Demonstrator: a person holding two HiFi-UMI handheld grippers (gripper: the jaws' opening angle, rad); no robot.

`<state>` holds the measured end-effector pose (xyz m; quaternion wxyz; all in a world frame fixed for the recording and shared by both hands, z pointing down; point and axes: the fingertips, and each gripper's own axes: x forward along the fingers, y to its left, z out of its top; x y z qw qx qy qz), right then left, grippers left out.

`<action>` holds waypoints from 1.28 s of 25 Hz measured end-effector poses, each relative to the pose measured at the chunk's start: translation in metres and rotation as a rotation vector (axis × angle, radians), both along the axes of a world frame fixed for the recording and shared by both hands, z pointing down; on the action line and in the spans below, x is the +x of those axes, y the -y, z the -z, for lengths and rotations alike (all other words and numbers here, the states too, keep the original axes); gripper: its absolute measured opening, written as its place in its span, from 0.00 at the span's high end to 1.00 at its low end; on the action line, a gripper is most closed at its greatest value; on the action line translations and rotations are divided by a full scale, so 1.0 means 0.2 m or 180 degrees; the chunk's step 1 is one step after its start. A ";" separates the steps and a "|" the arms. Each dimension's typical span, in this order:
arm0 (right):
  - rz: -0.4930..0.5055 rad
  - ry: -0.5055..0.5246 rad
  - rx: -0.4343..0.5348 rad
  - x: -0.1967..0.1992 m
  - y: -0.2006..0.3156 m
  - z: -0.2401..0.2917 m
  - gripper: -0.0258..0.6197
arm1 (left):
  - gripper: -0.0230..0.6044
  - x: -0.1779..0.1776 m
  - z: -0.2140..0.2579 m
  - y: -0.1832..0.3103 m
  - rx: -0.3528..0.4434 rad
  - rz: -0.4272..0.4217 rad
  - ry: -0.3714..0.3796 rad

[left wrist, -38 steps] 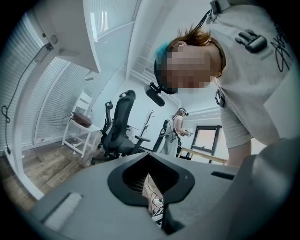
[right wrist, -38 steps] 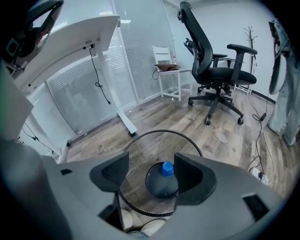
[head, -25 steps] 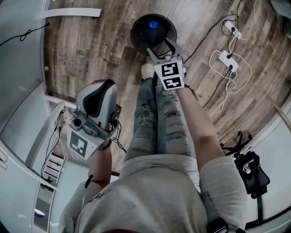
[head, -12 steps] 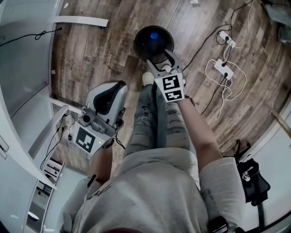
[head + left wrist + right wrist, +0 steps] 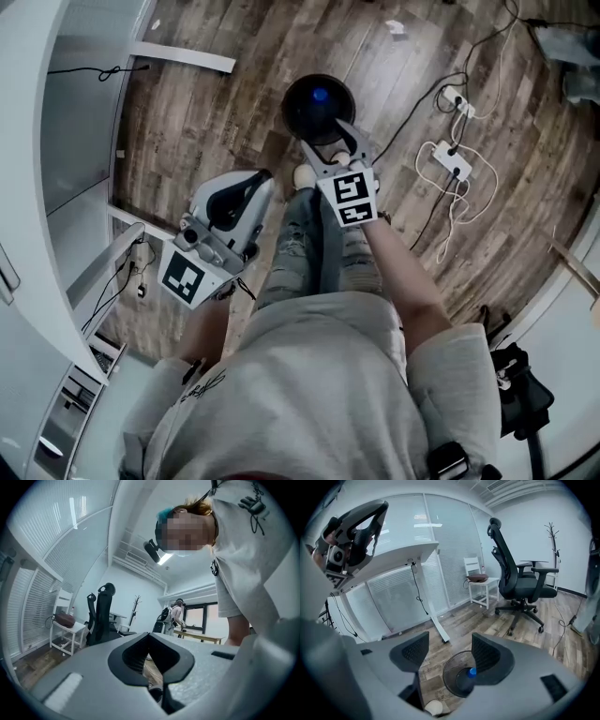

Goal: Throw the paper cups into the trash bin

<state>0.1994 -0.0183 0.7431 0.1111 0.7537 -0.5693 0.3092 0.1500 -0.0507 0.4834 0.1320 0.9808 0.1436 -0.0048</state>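
Out front on the floor (image 5: 234,94), trash bin (image 5: 319,108). Just over the bin's near rim, right gripper (image 5: 328,142). Nearer and to the bin's left, left gripper (image 5: 251,187). Left of the bin, desk foot (image 5: 183,58); well to the bin's right, power strips (image 5: 452,159); beyond the bin, office chair (image 5: 520,581).

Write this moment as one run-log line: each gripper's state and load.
left gripper: shut, empty | right gripper: open, empty, over trash bin | paper cups: none in view

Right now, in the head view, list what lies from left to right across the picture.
Desk → left hand-held gripper → right hand-held gripper → power strip. The trash bin overlaps the right hand-held gripper, so it is left out.
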 end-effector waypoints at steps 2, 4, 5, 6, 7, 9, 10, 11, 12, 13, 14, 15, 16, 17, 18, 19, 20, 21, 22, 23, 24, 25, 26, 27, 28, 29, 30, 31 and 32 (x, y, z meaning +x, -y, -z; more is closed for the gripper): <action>0.0020 -0.0033 0.0014 -0.01 0.01 0.06 0.53 | 0.96 -0.02 0.04 -0.01 0.0011 -0.0002 -0.0004; 0.0029 -0.0058 0.0055 -0.02 0.02 0.13 0.53 | 0.96 -0.04 0.07 -0.01 0.0027 0.0004 -0.0002; 0.0029 -0.0067 0.0073 -0.03 0.02 0.16 0.53 | 0.96 -0.06 0.09 -0.02 0.0033 0.0006 -0.0001; 0.0028 -0.0074 0.0086 -0.03 0.02 0.19 0.53 | 0.96 -0.06 0.11 -0.03 0.0037 0.0008 -0.0004; 0.0028 -0.0083 0.0095 -0.03 0.02 0.22 0.53 | 0.96 -0.07 0.13 -0.04 0.0040 0.0011 -0.0010; 0.0034 -0.0106 0.0109 -0.03 0.04 0.26 0.53 | 0.96 -0.08 0.16 -0.04 0.0048 0.0017 -0.0017; 0.0037 -0.0117 0.0117 -0.03 0.04 0.29 0.53 | 0.96 -0.08 0.18 -0.03 0.0053 0.0018 -0.0016; 0.0041 -0.0130 0.0125 -0.03 0.05 0.31 0.53 | 0.96 -0.09 0.19 -0.03 0.0058 0.0016 -0.0015; 0.0045 -0.0146 0.0136 -0.03 0.05 0.33 0.53 | 0.96 -0.10 0.19 -0.03 0.0063 0.0014 -0.0018; 0.0048 -0.0164 0.0151 -0.03 0.05 0.36 0.53 | 0.96 -0.11 0.20 -0.03 0.0072 0.0012 -0.0029; 0.0046 -0.0180 0.0169 -0.03 0.05 0.39 0.53 | 0.96 -0.13 0.21 -0.03 0.0083 0.0009 -0.0043; 0.0037 -0.0192 0.0190 -0.03 0.05 0.42 0.53 | 0.96 -0.14 0.22 -0.03 0.0096 0.0003 -0.0055; 0.0028 -0.0201 0.0211 -0.02 0.04 0.45 0.53 | 0.96 -0.14 0.23 -0.04 0.0108 -0.0004 -0.0062; 0.0023 -0.0212 0.0232 -0.02 0.03 0.48 0.53 | 0.96 -0.15 0.24 -0.04 0.0121 -0.0012 -0.0070; 0.0028 -0.0227 0.0251 -0.02 0.03 0.52 0.53 | 0.96 -0.15 0.26 -0.05 0.0136 -0.0020 -0.0083; 0.0040 -0.0249 0.0272 -0.02 0.03 0.55 0.53 | 0.96 -0.15 0.28 -0.05 0.0155 -0.0030 -0.0101; 0.0056 -0.0277 0.0295 -0.02 0.03 0.58 0.53 | 0.96 -0.15 0.30 -0.05 0.0181 -0.0040 -0.0120; 0.0074 -0.0310 0.0319 -0.02 0.03 0.62 0.53 | 0.96 -0.15 0.32 -0.06 0.0207 -0.0049 -0.0139; 0.0093 -0.0341 0.0344 -0.03 0.03 0.65 0.53 | 0.96 -0.16 0.35 -0.06 0.0230 -0.0053 -0.0158; 0.0108 -0.0370 0.0369 -0.03 0.03 0.69 0.53 | 0.96 -0.16 0.37 -0.07 0.0248 -0.0053 -0.0179; 0.0118 -0.0394 0.0396 -0.03 0.02 0.73 0.53 | 0.96 -0.16 0.40 -0.08 0.0263 -0.0052 -0.0197; 0.0121 -0.0414 0.0425 -0.03 0.02 0.77 0.53 | 0.96 -0.17 0.42 -0.09 0.0279 -0.0054 -0.0211; 0.0120 -0.0433 0.0457 -0.03 0.02 0.80 0.53 | 0.96 -0.17 0.44 -0.09 0.0297 -0.0061 -0.0223; 0.0116 -0.0453 0.0490 -0.02 0.02 0.84 0.53 | 0.96 -0.17 0.45 -0.10 0.0317 -0.0070 -0.0233; 0.0114 -0.0471 0.0522 -0.02 0.01 0.87 0.53 | 0.96 -0.17 0.47 -0.11 0.0337 -0.0080 -0.0240; 0.0112 -0.0486 0.0554 -0.02 0.00 0.90 0.53 | 0.96 -0.18 0.48 -0.12 0.0358 -0.0087 -0.0243; 0.0112 -0.0498 0.0586 -0.01 -0.01 0.93 0.53 | 0.96 -0.18 0.49 -0.13 0.0379 -0.0092 -0.0244; 0.0113 -0.0510 0.0616 -0.01 -0.02 0.96 0.53 | 0.96 -0.18 0.51 -0.14 0.0401 -0.0094 -0.0247; 0.0115 -0.0523 0.0641 -0.01 -0.02 0.99 0.53 | 0.96 -0.18 0.52 -0.15 0.0423 -0.0093 -0.0252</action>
